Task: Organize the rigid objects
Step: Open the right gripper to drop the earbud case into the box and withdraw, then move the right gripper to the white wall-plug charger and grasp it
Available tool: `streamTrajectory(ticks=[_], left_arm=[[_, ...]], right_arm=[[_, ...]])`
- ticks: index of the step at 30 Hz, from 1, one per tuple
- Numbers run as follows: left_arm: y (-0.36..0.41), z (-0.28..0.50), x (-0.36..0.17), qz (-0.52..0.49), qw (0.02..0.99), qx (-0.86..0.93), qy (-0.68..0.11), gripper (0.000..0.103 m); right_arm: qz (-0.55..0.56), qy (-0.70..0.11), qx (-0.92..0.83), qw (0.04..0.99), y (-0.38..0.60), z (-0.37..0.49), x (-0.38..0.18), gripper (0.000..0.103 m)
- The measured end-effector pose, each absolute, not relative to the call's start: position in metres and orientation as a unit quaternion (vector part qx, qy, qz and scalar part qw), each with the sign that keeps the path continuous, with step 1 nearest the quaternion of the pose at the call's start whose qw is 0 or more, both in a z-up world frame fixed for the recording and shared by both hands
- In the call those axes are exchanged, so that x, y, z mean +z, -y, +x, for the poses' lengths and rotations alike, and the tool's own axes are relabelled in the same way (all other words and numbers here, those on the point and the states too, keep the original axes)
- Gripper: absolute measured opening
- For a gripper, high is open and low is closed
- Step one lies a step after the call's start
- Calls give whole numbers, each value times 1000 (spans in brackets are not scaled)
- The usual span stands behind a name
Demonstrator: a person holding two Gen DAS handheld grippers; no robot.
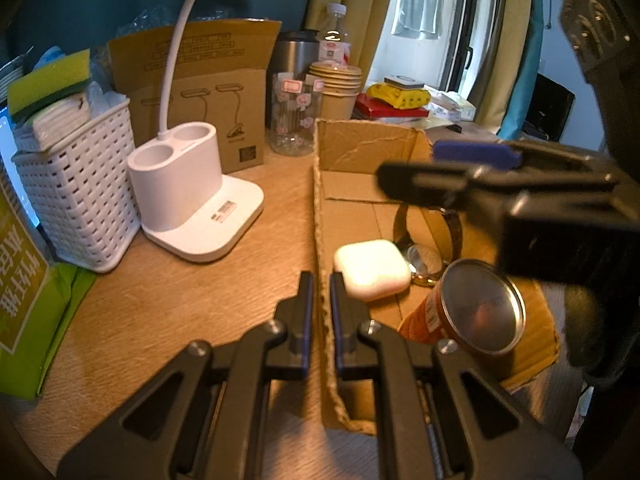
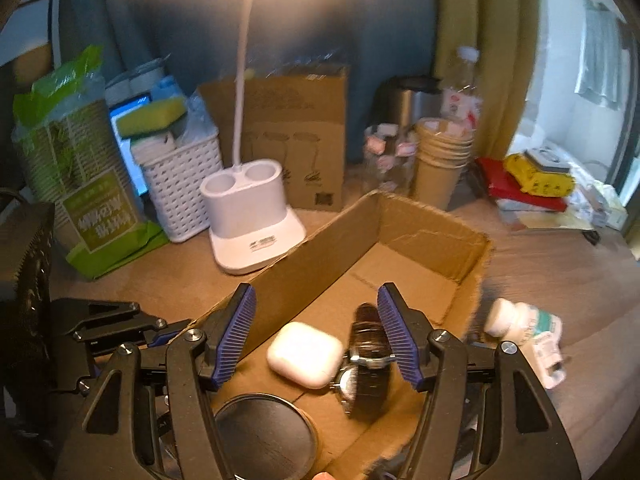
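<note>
Only the right wrist view shows the white pill bottle [image 2: 524, 330] lying outside the corrugated cardboard box [image 2: 304, 256]. The left gripper [image 1: 321, 280] pinches the box's wall; the right gripper [image 2: 316, 332] hangs open over a glossy earbud case [image 2: 305, 354], watch [image 2: 366, 354] and metal-ended can [image 1: 478, 306] inside.

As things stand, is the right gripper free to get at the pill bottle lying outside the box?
Probably yes. The right gripper is open and empty above the box, and the pill bottle lies on bare table just beyond the box's right wall, with nothing over it. Only that low wall stands between them.
</note>
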State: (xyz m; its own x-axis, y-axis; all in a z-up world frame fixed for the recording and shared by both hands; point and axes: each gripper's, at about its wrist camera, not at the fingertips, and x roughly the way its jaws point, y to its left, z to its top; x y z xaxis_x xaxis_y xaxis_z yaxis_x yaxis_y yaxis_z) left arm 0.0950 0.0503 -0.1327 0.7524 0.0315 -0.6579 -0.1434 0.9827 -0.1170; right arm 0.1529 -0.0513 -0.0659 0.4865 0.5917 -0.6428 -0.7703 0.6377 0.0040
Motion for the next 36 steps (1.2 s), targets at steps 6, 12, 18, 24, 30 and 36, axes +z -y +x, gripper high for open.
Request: streamTrajectory(ticks=[6, 12, 18, 24, 30, 36], left_arm=[[-50, 95, -133, -80, 933, 47, -349, 9], [-50, 95, -133, -80, 933, 47, -349, 9], [-50, 95, -133, -80, 933, 47, -348, 9], [-50, 95, -133, -80, 933, 47, -348, 9], [-50, 95, -133, -80, 933, 46, -348, 9], [-50, 95, -133, -80, 933, 46, -348, 9]], right_arm=[[-128, -282, 373, 874, 73, 149, -49, 67], [-121, -262, 344, 893, 92, 144, -37, 67], [-112, -258, 329, 901, 109, 142, -32, 67], [-98, -251, 301, 915, 131, 138, -26, 67], [-78, -259, 273, 923, 154, 140, -29, 67], [-68, -278, 254, 924, 168, 144, -43, 67]])
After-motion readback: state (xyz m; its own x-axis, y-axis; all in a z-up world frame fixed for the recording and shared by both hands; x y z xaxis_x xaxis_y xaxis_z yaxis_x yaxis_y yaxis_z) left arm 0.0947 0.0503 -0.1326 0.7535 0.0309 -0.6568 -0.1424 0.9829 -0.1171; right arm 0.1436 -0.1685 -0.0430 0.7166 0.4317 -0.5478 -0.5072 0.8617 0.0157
